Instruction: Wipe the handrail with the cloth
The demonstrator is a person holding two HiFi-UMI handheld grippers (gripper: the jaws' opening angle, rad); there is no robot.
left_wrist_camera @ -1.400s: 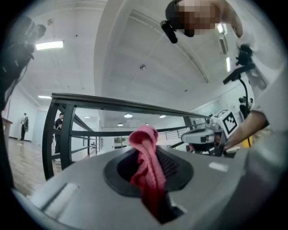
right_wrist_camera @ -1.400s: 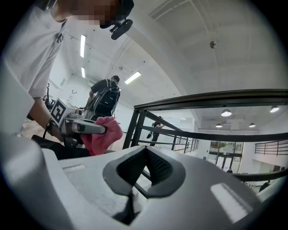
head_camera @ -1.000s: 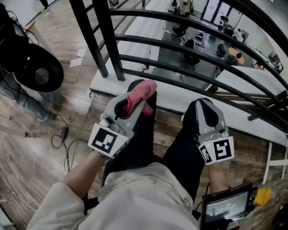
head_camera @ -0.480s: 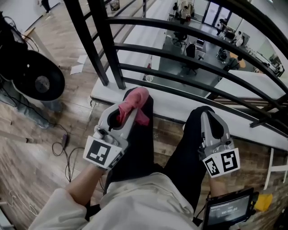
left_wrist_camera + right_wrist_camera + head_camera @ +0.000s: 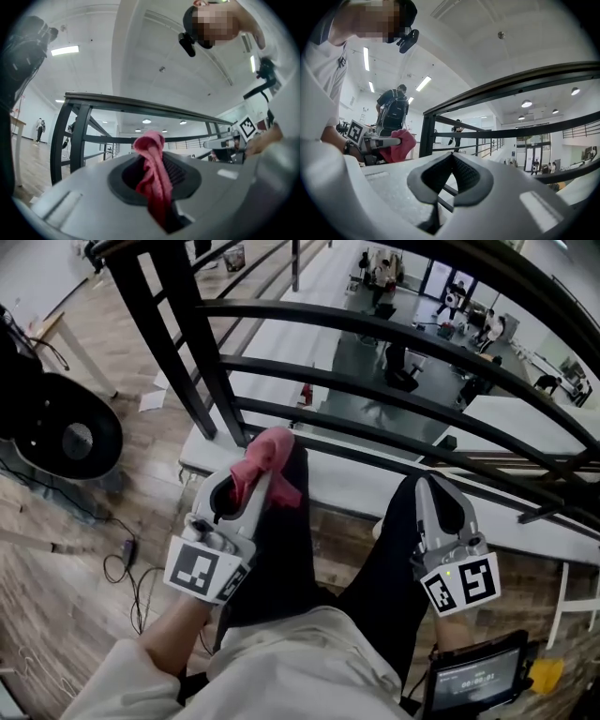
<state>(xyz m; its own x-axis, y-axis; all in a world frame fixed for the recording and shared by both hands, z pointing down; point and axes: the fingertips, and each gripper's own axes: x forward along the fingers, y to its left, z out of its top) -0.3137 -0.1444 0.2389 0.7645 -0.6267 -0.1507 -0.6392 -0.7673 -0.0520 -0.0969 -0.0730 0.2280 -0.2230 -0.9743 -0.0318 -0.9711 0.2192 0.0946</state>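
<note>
The pink cloth is sitting pinched in my left gripper, above the person's left knee and on the near side of the railing. In the left gripper view the jaws are clamping the cloth along its length. A folded hump of it is poking up past the tips, and the rest is trailing down into the slot between the jaws. The black handrail is running across that view above the cloth, and I'm seeing a clear gap between the two, so the cloth is touching no rail.

My right gripper is hovering over the right knee, level with the left one and well apart from it. In its own view the jaws are pressing tip to tip with nothing gripped. Only the lower bars of the railing are showing through the hollow behind the pads. From there the handrail is sweeping overhead, and the cloth is bulging from the other gripper off to the side.

In the head view the curved railing bars are crossing in front of both grippers. A wooden floor is spreading to the left, with a loose cable lying on it. A small screen is glowing at the lower right. A person with a backpack is standing in the background of the right gripper view.
</note>
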